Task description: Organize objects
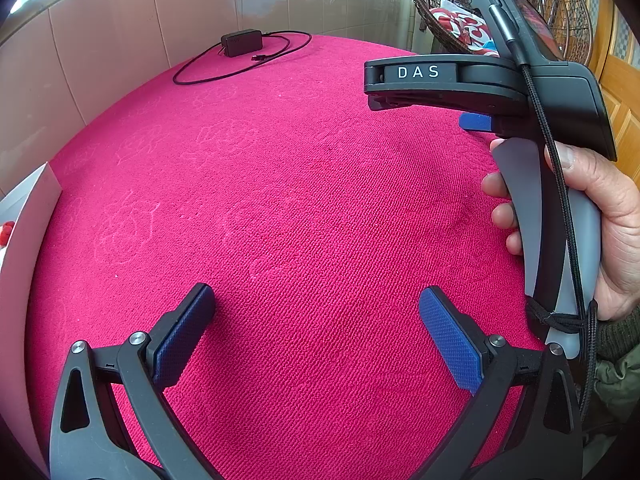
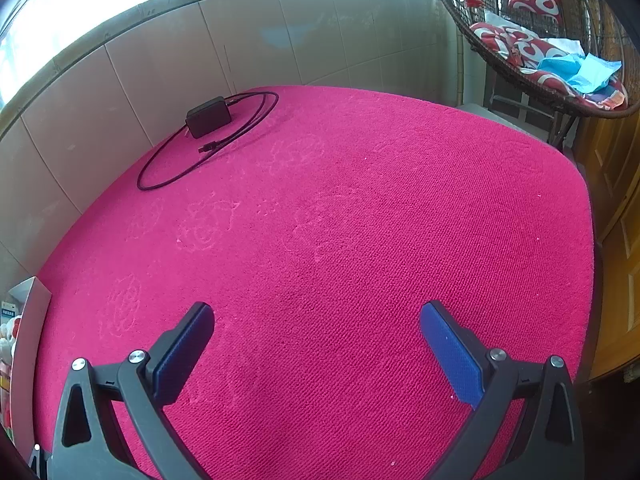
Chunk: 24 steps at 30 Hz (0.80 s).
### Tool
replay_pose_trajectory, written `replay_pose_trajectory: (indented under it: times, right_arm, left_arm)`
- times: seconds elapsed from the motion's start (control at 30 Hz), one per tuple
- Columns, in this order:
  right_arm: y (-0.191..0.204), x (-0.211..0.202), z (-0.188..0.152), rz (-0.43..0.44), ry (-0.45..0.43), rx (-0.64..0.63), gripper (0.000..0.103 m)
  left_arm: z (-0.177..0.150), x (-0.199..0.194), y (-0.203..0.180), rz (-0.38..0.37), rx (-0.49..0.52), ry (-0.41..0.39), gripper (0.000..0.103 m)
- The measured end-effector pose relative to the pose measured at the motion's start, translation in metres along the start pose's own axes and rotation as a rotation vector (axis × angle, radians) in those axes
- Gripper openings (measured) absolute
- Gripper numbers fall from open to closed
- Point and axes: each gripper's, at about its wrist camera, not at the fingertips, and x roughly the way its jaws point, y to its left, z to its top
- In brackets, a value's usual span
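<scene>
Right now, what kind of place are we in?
Probably a home sunroom or enclosed balcony: a wicker hanging chair with patterned cushions, a window above the tiled wall, and a pink cloth over the table.

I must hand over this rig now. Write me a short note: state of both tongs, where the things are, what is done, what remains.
Left tongs: open, empty, above the pink carpet-like table cover.
Right tongs: open, empty, also over the cover; a hand holds them.
Black rectangular power adapter with its loose black cable lies at the far edge, near the tiled wall.
White box stands at the left edge.
Done: nothing visible.
Left: probably gather adapter and cable.
</scene>
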Motion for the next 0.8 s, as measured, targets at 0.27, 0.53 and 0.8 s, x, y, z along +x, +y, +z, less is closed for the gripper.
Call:
replay_pose_trajectory:
  times: [0.27, 0.53, 0.8]
  right_arm:
    - [-0.0025, -0.0003, -0.0002, 0.004, -0.001, 0.002, 0.103]
    - [-0.0023, 0.0003, -0.0001, -0.004, 0.002, -0.003, 0.103]
    - [-0.0011, 0.0015, 0.0, -0.008, 0.004, -0.007, 0.103]
  left_arm:
    - [0.0, 0.0002, 0.0001, 0.0, 0.0, 0.0, 0.103]
    - [0.0, 0.0, 0.0, 0.0, 0.0, 0.0, 0.103]
    - [0.0, 0.0, 0.0, 0.0, 0.0, 0.0, 0.103]
